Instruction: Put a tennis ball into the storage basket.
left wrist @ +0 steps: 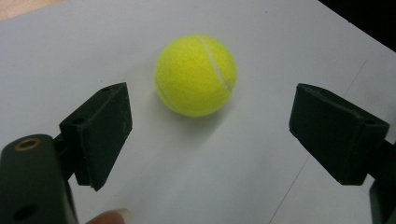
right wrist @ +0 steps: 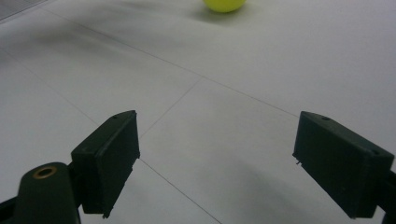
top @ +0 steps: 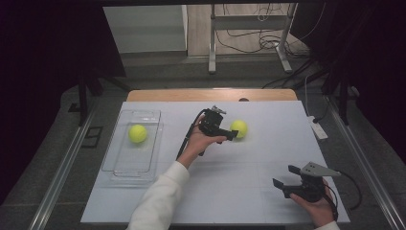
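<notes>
Your high view looks forward and down over the whole counter [top: 268, 163]; both gripper views skim it closely, sharing the tennis ball [left wrist: 195, 75].

No legible text, labels, brands, nos. or signs in any view; ball [left wrist: 195, 75] felt shows a white seam, no print readable; table [top: 249, 191] sheet bears thin ruled lines, no marks; jaw blocks plain black, unmarked.
</notes>
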`<state>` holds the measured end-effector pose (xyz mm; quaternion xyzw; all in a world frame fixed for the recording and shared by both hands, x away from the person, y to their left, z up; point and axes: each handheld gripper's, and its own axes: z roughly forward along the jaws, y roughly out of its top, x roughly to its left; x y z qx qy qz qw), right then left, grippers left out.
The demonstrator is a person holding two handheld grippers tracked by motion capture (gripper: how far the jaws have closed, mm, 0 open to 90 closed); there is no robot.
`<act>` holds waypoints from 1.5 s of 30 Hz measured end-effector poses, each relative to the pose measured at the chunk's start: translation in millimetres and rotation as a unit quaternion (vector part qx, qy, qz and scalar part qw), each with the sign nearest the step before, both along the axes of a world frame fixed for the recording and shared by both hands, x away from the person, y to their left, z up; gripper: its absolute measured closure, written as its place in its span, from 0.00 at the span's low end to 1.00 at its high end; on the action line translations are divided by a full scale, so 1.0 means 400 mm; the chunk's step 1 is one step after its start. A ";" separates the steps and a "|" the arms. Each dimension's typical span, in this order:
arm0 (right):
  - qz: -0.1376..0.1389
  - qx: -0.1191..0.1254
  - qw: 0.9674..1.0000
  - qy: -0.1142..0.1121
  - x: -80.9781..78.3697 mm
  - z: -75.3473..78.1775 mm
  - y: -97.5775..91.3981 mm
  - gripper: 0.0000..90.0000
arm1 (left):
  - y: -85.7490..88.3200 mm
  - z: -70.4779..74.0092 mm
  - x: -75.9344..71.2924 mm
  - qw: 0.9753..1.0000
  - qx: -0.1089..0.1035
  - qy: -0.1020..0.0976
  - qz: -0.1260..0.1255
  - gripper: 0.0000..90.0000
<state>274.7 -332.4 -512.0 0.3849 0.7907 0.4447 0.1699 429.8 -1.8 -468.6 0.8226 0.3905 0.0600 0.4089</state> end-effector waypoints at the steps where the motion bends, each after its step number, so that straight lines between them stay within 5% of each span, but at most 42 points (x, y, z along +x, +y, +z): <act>1: 0.000 0.000 1.000 0.000 0.000 0.000 0.000 0.16 | -0.004 -0.001 0.002 1.000 0.000 0.000 -0.002 0.16; 45: 0.000 0.000 1.000 0.000 -0.001 0.000 -0.003 0.16 | -0.078 -0.062 0.065 1.000 0.012 0.018 0.010 0.15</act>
